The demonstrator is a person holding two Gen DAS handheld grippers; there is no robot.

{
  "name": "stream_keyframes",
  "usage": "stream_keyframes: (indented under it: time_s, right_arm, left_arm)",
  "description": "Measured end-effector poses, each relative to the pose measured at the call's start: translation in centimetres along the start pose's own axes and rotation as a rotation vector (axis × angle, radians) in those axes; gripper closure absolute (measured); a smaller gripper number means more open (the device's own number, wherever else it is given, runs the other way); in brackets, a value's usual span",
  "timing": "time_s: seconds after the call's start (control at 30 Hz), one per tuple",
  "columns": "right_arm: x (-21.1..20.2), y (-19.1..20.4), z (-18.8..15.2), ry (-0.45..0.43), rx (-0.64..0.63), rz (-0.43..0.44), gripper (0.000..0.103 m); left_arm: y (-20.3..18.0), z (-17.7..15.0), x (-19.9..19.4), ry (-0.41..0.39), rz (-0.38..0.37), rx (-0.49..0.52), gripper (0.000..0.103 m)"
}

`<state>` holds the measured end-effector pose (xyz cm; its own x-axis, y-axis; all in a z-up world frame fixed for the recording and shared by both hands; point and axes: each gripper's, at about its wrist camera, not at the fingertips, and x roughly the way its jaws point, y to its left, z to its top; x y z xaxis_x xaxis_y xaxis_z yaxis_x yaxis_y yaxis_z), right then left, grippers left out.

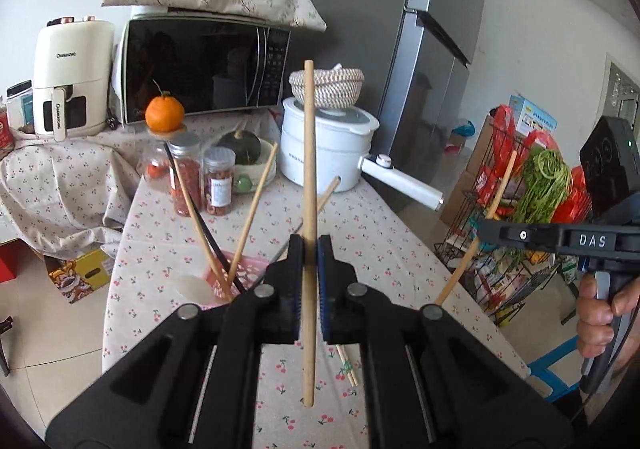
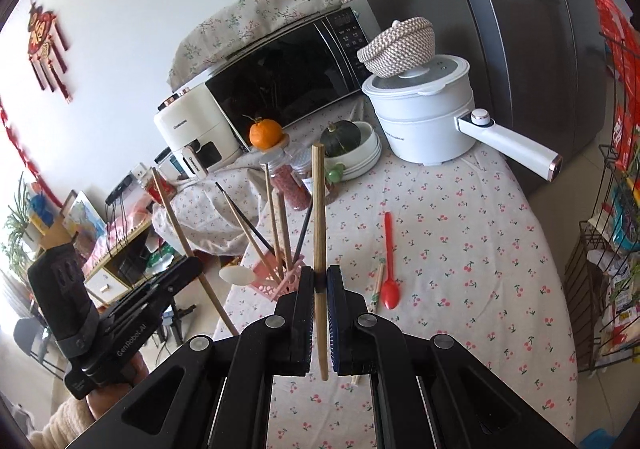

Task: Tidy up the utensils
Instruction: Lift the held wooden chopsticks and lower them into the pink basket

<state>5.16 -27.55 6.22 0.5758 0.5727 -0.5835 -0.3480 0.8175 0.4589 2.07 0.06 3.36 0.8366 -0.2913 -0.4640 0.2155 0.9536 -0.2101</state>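
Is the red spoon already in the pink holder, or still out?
Out. The red spoon lies flat on the tablecloth, right of the pink holder.

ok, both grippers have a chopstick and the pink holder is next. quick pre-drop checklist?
1. Left gripper clamped on its wooden chopstick: ok.
2. Right gripper clamped on its wooden chopstick: ok.
3. Both sticks roughly upright in the fingers: ok.
4. Pink holder upright on the table, opening in view: ok.
5. Free room in the holder among the chopsticks already leaning in it: cannot tell.
6. All utensils collected: not ok; red spoon lies on the tablecloth.
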Motion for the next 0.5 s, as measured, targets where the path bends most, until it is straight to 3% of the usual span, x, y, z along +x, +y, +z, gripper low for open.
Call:
stream_keyframes:
  time_s: [0.17, 0.27, 0.5]
  right_arm:
    - [0.0, 2.4, 1.1, -0.078, -0.034, 0.002, 0.097]
    - [0.9, 3.4, 1.6, -0.094, -0.041, 0.005, 0.097]
    - [3.6, 4.4, 2.4, -0.094, -0.021, 0.008, 0.097]
  left_arm:
    - [1.2, 1.7, -1.1, -0.208, 0.052, 0.013, 0.095]
    - [1.8, 1.7, -0.1, -0.29, 0.08, 0.023, 0.095]
    - [2.6, 1.0, 4.8, -0.273, 0.127, 0.059, 0.095]
